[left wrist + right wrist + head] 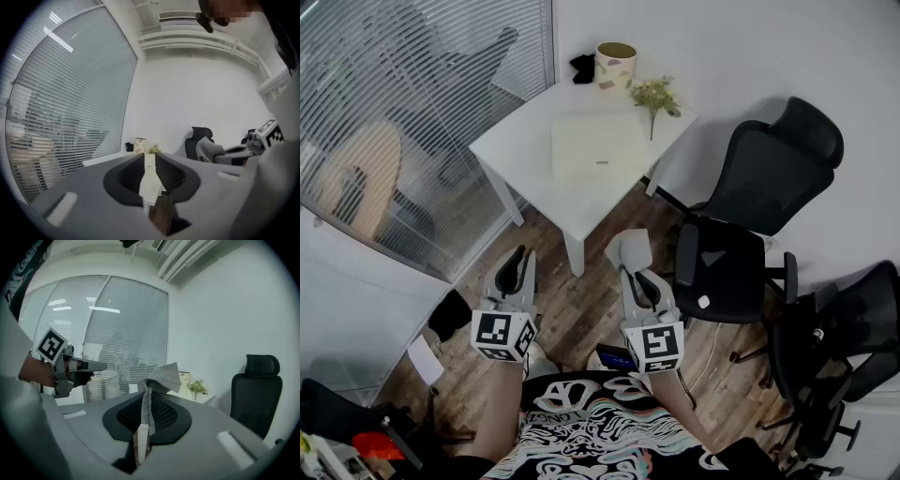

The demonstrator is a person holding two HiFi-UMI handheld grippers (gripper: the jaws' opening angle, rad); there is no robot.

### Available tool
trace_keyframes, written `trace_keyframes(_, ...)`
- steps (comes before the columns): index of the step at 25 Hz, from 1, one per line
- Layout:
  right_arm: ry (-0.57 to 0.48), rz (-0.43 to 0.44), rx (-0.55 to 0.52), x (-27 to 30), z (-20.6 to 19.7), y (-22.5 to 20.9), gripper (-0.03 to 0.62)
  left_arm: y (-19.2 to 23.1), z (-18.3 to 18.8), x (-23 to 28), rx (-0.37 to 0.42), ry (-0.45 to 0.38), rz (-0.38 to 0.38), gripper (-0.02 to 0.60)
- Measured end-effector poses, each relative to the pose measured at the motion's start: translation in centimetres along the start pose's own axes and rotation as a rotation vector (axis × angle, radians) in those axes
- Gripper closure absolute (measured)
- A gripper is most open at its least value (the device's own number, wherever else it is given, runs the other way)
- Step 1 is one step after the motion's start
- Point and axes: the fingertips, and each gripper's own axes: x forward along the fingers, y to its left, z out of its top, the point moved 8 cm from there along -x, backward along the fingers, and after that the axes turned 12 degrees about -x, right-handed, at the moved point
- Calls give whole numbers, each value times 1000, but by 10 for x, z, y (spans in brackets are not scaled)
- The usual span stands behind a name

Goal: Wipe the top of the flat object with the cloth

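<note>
Grey woven cloth (163, 376), square white table (521, 142)

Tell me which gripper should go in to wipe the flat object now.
Right. The right gripper is shut on the cloth and points toward the flat object on the table. The left gripper is shut and empty, and looks no nearer to the table.

White walls (741, 56), wood floor (581, 319), blinds (422, 103)
</note>
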Motion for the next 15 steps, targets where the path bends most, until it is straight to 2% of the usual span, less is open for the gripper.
trace_keyframes(4,24,-15,33,-12,-12,-17,580,-16,-4,1,-1,-14,13,467)
trace_keyframes(7,22,-19,47,-20,-18,-27,580,-24,-8,0,-47,-29,24,417)
trace_keyframes(9,3,-12,53,-25,-19,-33,580,-27,-10,0,-63,-34,36,414)
trace_keyframes(15,-68,96,184,-30,-18,-46,580,-33,-8,4,-51,-32,39,414)
